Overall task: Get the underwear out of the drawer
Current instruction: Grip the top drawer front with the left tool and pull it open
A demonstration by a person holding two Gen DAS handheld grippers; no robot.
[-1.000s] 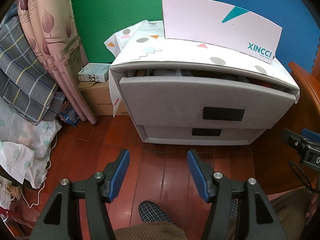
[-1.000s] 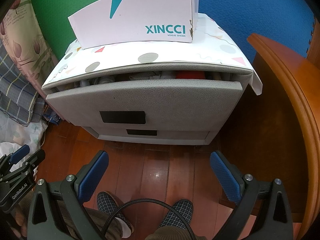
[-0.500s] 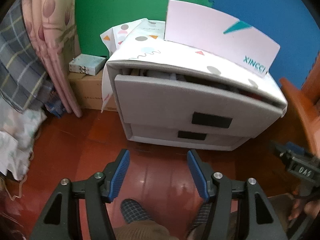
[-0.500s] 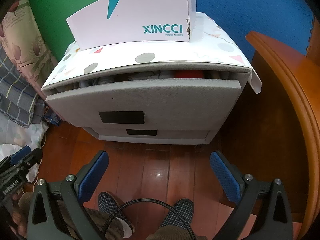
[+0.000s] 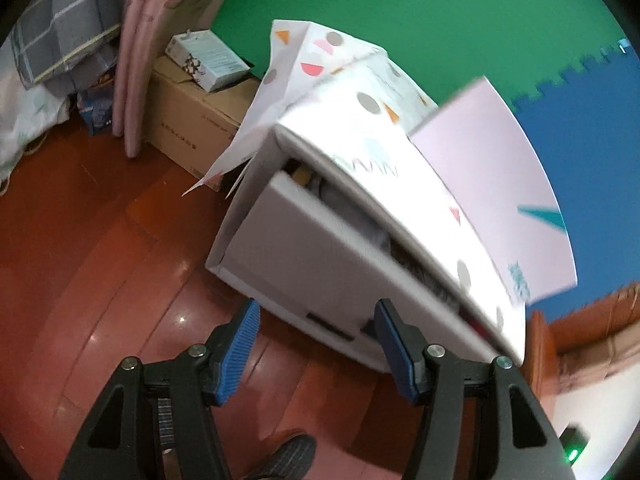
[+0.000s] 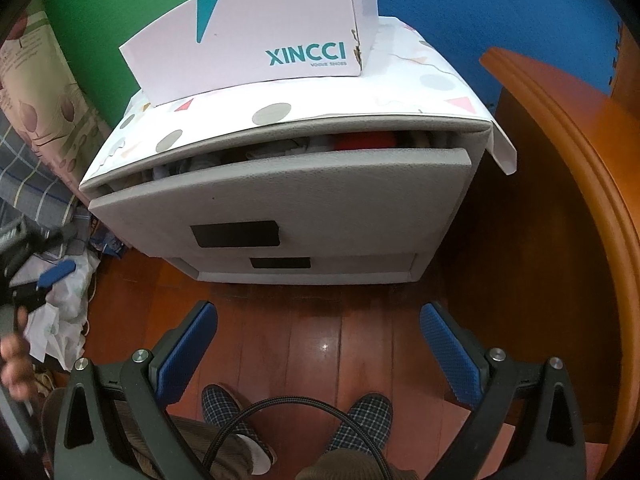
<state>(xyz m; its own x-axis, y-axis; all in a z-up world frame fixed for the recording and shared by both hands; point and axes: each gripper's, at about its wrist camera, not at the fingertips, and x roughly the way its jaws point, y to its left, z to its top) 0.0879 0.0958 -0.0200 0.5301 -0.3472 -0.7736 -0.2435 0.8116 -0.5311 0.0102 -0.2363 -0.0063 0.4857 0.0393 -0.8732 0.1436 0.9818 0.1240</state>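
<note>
The fingers of the right gripper [image 6: 318, 346] are spread wide and nothing is held between them; they are seen above the wooden floor [image 6: 360, 320], in front of the grey cabinet [image 6: 320, 272]. The fingers of the left gripper [image 5: 316, 344] are likewise parted and empty, and their view is tilted and blurred by motion. The top drawer [image 6: 280, 200] is seen slightly pulled out, so that only a narrow gap is left under the patterned cover [image 6: 272, 114]. Through this gap the underwear [image 6: 280, 150] is glimpsed as crumpled grey and white cloth beside a red piece [image 6: 364, 142]; single garments cannot be told apart. The rest of the drawer's contents is hidden by the drawer front and the cover. A pink shoebox [image 6: 260, 40] is set on top. Checked slippers [image 6: 360, 420] are partly hidden by a black cable [image 6: 256, 412]. At the left edge of the right view the left gripper is cut off and blurred.
</note>
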